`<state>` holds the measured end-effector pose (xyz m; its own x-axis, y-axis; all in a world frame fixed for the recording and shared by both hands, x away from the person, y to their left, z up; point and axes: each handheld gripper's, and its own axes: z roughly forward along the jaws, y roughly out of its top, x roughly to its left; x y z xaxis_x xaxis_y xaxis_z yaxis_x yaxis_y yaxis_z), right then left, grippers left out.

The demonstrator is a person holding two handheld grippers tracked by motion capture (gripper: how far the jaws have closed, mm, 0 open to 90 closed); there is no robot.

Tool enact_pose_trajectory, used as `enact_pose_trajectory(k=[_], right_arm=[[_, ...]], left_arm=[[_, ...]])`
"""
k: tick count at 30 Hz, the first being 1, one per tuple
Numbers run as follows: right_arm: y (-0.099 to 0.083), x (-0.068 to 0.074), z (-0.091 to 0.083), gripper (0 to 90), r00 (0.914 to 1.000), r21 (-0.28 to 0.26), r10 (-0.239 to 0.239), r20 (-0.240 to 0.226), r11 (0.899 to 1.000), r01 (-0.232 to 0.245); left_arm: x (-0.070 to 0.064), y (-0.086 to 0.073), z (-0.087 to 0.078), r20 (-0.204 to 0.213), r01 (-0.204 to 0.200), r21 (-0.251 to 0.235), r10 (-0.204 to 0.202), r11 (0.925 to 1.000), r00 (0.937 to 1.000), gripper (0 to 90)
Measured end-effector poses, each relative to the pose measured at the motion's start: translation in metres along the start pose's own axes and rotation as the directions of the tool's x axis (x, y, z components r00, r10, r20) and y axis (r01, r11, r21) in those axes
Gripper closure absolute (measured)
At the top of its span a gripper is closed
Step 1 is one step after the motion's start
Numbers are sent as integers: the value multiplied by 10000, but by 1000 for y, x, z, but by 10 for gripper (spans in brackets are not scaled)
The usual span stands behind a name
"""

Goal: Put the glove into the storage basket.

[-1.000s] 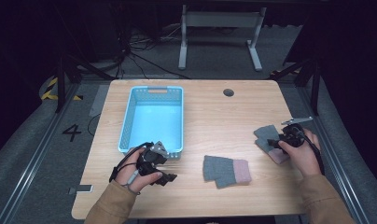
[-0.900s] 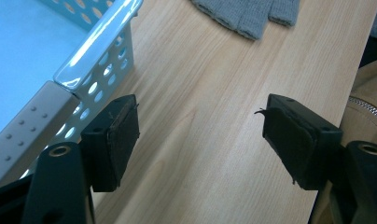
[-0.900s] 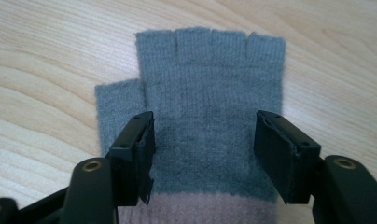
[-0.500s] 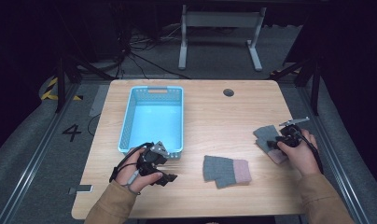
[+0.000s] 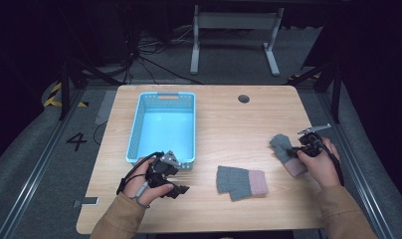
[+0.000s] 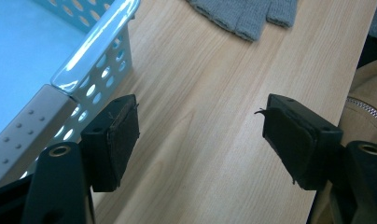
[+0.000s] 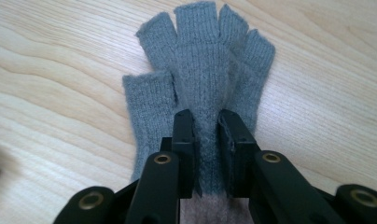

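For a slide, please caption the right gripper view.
Right gripper pinching a fold of a grey knitted fingerless glove on the light wooden table.

A person in tan sleeves (image 5: 120, 217) carries a black claw in each hand. The left claw (image 6: 200, 140) has square, dark-padded jaws with brass-ringed screw holes. The right claw (image 7: 206, 149) has slim black jaws, a grey plate on top and a trailing black cable.

Light wooden table (image 5: 224, 124) with a round dark grommet hole (image 5: 244, 98) near the far edge. Pale blue perforated plastic basket (image 5: 138, 124) on the left half – hollow bare. White metal desk frame (image 5: 235, 30) behind, dark cables (image 5: 144, 55) on the grey floor.
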<state>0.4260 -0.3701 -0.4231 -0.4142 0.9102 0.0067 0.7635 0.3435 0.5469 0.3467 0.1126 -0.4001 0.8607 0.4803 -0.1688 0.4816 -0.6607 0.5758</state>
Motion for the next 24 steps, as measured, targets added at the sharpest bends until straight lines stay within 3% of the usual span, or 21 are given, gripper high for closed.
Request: enact_pose_trajectory(k=[11,20,24], right_arm=[[11,20,-27,780,9958,-562,-795,-450,9955,769],[19,45,-48,777,9825,-923,-1679,-803,9827,1604],[20,56,-52,777,9713,-990,-2146,-1024,9738,2047]], left_arm=[[-2,1,0,13,-71,13,71,10000,10000,279],[-3,1,0,52,-89,-20,89,10000,9999,279],[-3,2,0,51,-72,-22,72,10000,10000,279]])
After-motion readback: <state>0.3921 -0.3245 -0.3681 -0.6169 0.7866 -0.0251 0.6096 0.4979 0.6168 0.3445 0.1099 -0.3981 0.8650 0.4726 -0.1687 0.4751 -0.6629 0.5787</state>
